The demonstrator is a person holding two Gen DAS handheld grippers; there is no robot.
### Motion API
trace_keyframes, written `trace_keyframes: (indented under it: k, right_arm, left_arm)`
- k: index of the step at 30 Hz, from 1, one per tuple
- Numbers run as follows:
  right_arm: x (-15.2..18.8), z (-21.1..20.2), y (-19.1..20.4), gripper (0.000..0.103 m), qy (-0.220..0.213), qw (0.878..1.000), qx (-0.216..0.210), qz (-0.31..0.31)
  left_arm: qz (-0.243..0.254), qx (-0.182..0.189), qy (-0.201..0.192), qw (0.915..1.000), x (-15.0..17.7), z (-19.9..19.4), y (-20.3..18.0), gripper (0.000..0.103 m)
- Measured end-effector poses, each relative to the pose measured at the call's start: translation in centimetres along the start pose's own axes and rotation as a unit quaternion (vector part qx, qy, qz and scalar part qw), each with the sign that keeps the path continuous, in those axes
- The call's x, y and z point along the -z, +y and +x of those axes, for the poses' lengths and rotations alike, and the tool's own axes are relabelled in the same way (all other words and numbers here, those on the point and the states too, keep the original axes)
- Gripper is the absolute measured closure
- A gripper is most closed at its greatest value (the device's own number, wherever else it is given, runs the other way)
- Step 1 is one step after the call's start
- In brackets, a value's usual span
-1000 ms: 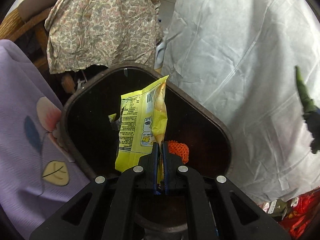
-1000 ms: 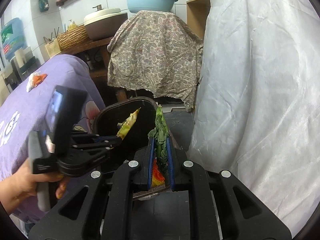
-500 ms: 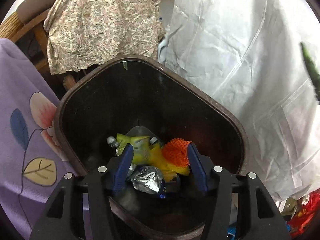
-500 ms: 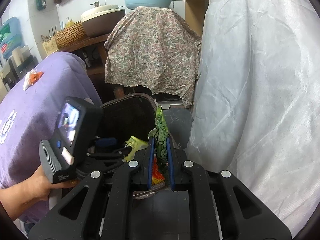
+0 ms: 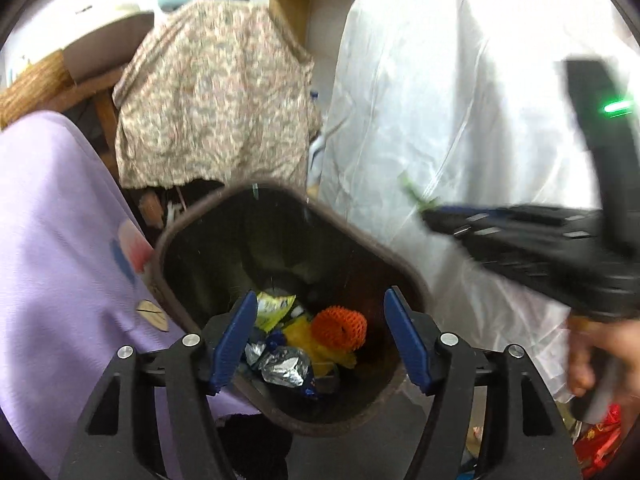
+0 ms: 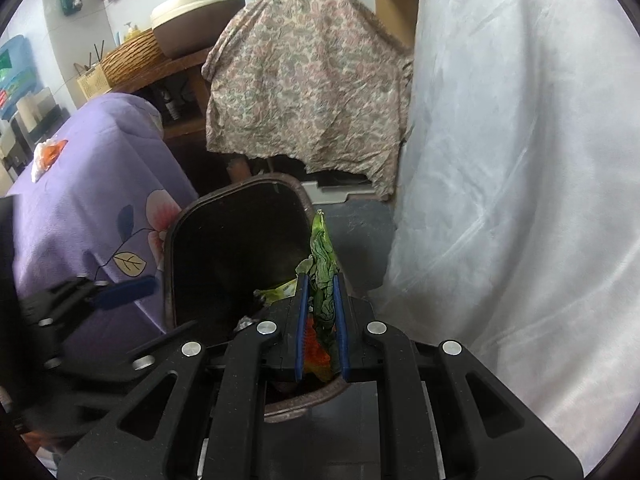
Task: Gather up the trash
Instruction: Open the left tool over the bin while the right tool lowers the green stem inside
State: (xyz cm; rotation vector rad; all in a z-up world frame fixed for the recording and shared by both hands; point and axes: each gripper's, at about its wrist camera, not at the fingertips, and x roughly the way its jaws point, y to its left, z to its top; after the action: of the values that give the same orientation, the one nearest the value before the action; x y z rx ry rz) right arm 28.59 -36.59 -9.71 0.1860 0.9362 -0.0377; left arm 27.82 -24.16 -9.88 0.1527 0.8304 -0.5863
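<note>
My left gripper (image 5: 320, 296) hangs over the dark brown trash bin (image 5: 400, 272), and its jaws are opening with nothing between them. Down in the bin lie a yellow snack wrapper (image 5: 272, 308), an orange foam net (image 5: 340, 326) and crumpled silver foil (image 5: 284, 366). My right gripper (image 6: 319, 278) is shut on a crumpled green wrapper (image 6: 320, 248), held above the bin's right rim (image 6: 304, 200). The right gripper (image 5: 430, 214) also shows blurred at the right of the left wrist view. The left gripper (image 6: 172, 304) shows at the lower left of the right wrist view.
A purple floral cloth (image 6: 88, 184) drapes down left of the bin, with an orange and white scrap (image 6: 48, 154) on top. A white sheet (image 6: 520, 160) hangs on the right. Behind stands furniture under a patterned cloth (image 6: 308, 80). Red packaging (image 5: 600, 436) lies on the floor.
The left gripper let go of the yellow wrapper, which dropped into the bin, then opened wider and drew back upward. The right gripper moved down towards the bin with the green wrapper.
</note>
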Motion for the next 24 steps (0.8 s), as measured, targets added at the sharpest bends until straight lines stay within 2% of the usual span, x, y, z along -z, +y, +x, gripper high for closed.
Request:
trace_keyframes:
  k: [4, 9, 11, 12, 15, 19, 20, 24]
  right_arm:
    - [-0.4, 2.6, 0.5, 0.09, 0.022, 1.0, -0.016, 0.0]
    - [-1.0, 6.6, 2.4, 0.09, 0.059, 0.997, -0.055, 0.002]
    - [-1.1, 8.3, 3.7, 0.09, 0.076, 0.995, -0.06, -0.009]
    - [-1.0, 9.3, 4.5, 0.09, 0.085, 0.994, -0.061, -0.018]
    - [-0.8, 12.0, 6.0, 0.09, 0.112, 0.991, -0.064, -0.03]
    - [-0.9, 14.5, 6.9, 0.09, 0.135, 0.989, -0.06, -0.031]
    - [-1.0, 15.1, 7.0, 0.09, 0.119, 0.99, -0.073, -0.036]
    - [-1.4, 17.0, 7.5, 0.09, 0.135, 0.989, -0.058, -0.035]
  left_arm:
    - [0.0, -0.005, -0.03, 0.9995, -0.1, -2.8, -0.2, 0.036]
    - [-0.024, -0.001, -0.058, 0.9981, -0.8, -6.3, 0.8, 0.035]
    - [-0.029, -0.006, -0.074, 0.9968, -1.2, -7.9, 1.4, 0.023]
    - [-0.024, -0.016, -0.079, 0.9965, -1.4, -8.2, 1.5, 0.021]
    - [-0.008, -0.042, -0.083, 0.9957, -1.8, -8.6, 1.8, 0.021]
    - [-0.023, -0.04, -0.08, 0.9957, -1.5, -9.0, 2.7, 0.021]
    - [-0.024, -0.041, -0.08, 0.9956, -1.3, -9.1, 3.0, 0.021]
    - [-0.023, -0.045, -0.078, 0.9957, -1.1, -9.4, 3.3, 0.021]
